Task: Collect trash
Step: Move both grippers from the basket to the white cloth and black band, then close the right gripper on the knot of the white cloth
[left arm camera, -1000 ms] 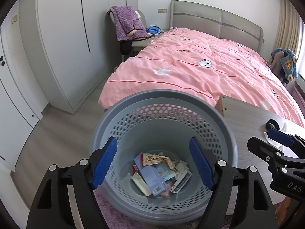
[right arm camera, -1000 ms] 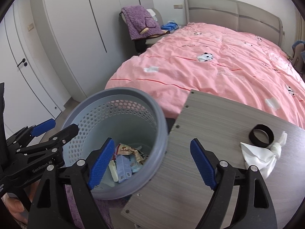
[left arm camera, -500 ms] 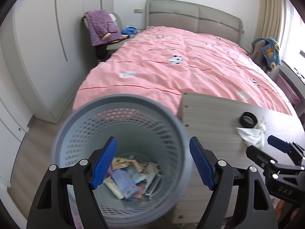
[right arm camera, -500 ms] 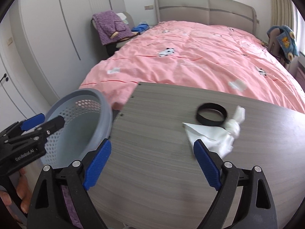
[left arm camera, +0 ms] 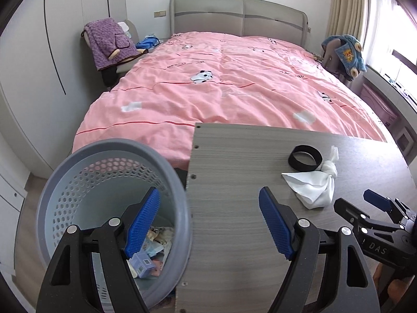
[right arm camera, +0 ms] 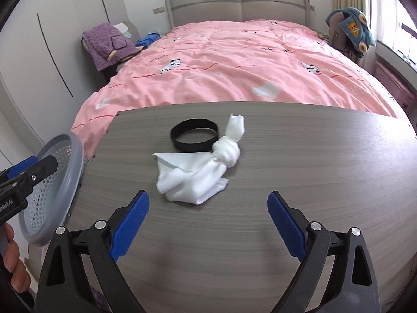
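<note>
Showing wrappers (left arm camera: 153, 245) in basket (left arm camera: 179, 203) to left view only; both jaws wide, empty.

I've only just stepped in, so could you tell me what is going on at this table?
A person is clearing trash with a handheld gripper in each hand. The right gripper, its jaws just opened wider and empty, points at the knotted white cloth lying beside a black band on the table. The left gripper is open and empty. The grey basket beside the table already holds wrappers.
</note>
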### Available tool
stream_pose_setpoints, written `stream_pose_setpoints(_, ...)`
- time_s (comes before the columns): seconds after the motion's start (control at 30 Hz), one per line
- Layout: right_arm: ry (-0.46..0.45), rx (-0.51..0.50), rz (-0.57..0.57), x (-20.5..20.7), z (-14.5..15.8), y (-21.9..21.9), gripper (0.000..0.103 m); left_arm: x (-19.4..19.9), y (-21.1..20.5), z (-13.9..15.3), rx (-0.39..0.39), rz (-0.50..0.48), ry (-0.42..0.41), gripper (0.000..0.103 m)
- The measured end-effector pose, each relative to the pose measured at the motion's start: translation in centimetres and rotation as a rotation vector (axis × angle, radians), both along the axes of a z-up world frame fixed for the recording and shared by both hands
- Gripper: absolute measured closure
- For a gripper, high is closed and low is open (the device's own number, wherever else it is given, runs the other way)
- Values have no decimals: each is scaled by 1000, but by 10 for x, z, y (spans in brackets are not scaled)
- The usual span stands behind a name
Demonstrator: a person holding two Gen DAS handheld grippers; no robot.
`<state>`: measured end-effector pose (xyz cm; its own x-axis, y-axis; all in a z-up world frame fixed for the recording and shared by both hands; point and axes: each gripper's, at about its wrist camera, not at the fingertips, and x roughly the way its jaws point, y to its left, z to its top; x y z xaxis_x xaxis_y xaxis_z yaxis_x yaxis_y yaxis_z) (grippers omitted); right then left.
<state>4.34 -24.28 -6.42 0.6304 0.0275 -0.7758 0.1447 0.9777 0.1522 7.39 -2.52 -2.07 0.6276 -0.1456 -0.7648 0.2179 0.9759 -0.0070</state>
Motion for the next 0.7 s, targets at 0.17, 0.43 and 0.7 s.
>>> stream_pose_setpoints(0.17, 4, -4, -3, 16, -8, -7, 13, 4, -15, -5, 11, -17, 12, 28)
stream_pose_setpoints(0.43, 41, -27, -23, 38, -22, -10, 23, 10, -23, -13, 26, -18, 24, 28)
stream_pose_setpoints(0.7, 45, -59, -26, 45, -27, -7, 47, 14, -22, -19, 25, -20, 37, 28)
